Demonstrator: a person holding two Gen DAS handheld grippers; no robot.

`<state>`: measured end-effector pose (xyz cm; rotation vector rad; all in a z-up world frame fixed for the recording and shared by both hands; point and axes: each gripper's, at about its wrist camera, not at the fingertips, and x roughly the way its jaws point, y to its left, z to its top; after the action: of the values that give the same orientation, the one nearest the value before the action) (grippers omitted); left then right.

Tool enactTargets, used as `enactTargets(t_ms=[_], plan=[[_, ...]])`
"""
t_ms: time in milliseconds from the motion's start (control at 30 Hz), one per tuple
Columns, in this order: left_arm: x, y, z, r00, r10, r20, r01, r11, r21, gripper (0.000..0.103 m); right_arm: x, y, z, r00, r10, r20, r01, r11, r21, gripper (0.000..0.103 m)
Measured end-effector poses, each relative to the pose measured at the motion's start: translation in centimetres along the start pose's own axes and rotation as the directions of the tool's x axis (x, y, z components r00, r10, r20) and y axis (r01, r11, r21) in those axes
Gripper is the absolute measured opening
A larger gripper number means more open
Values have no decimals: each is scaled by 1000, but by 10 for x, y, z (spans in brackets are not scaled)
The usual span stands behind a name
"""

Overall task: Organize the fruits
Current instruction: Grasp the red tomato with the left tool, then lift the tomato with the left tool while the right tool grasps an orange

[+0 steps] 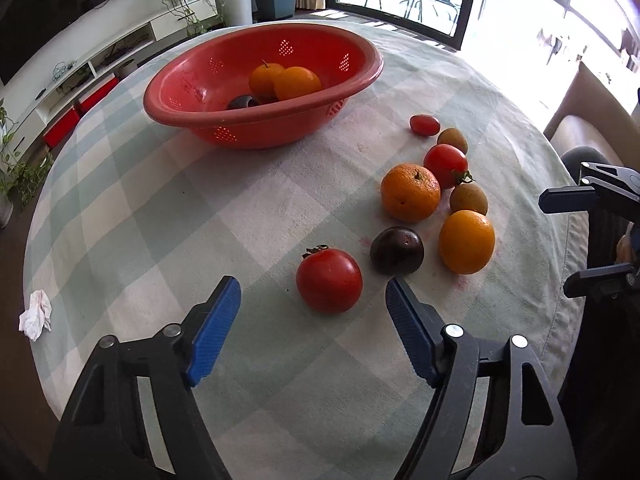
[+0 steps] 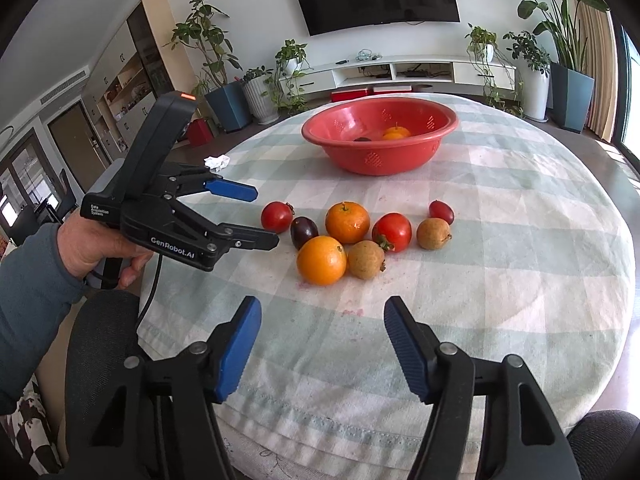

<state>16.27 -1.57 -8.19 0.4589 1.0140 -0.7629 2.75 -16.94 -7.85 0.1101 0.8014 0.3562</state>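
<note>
A red perforated bowl (image 1: 208, 120) (image 2: 400, 162) sits at the far side of the table and holds two oranges (image 1: 296, 82) and a dark fruit (image 1: 242, 102). Several loose fruits lie on the checked cloth: a red tomato (image 1: 329, 286) (image 2: 276, 217), a dark plum (image 1: 397, 250) (image 2: 303, 232), oranges (image 1: 410, 192) (image 1: 466, 241), brown fruits (image 1: 468, 199) and small tomatoes (image 1: 445, 161). My left gripper (image 1: 313, 292) (image 2: 264, 216) is open, its fingers on either side of the red tomato, just short of it. My right gripper (image 2: 322, 312) (image 1: 560, 236) is open and empty near the table's front edge.
A crumpled white tissue (image 1: 36, 314) (image 2: 217, 162) lies at the table's left edge. The round table's cloth edge (image 2: 280, 432) is just below my right gripper. A black chair (image 2: 100, 340) stands at the table's near side.
</note>
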Motion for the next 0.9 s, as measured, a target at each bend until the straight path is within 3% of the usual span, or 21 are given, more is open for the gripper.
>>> enactTargets(t_ms=[67, 300, 433, 700, 900], plan=[[6, 0, 3, 1000, -4, -18, 5, 1000, 25, 61, 2, -2, 0, 1000, -3, -8, 3, 1000, 5, 65], [10, 3, 8, 1000, -27, 0, 27, 999, 20, 49, 11, -4, 5, 1000, 2, -31, -2, 1000, 5, 61], [9, 3, 7, 1000, -23, 4, 22, 1000, 13, 33, 14, 2, 6, 999, 12, -37, -12, 1000, -5, 57], [1, -3, -1, 1000, -15, 8, 15, 1000, -14, 31, 16, 6, 13, 999, 12, -43, -13, 1000, -25, 52], [-22, -1, -17, 997, -12, 75, 22, 991, -132, 31, 22, -1, 19, 998, -15, -62, 14, 1000, -22, 48]])
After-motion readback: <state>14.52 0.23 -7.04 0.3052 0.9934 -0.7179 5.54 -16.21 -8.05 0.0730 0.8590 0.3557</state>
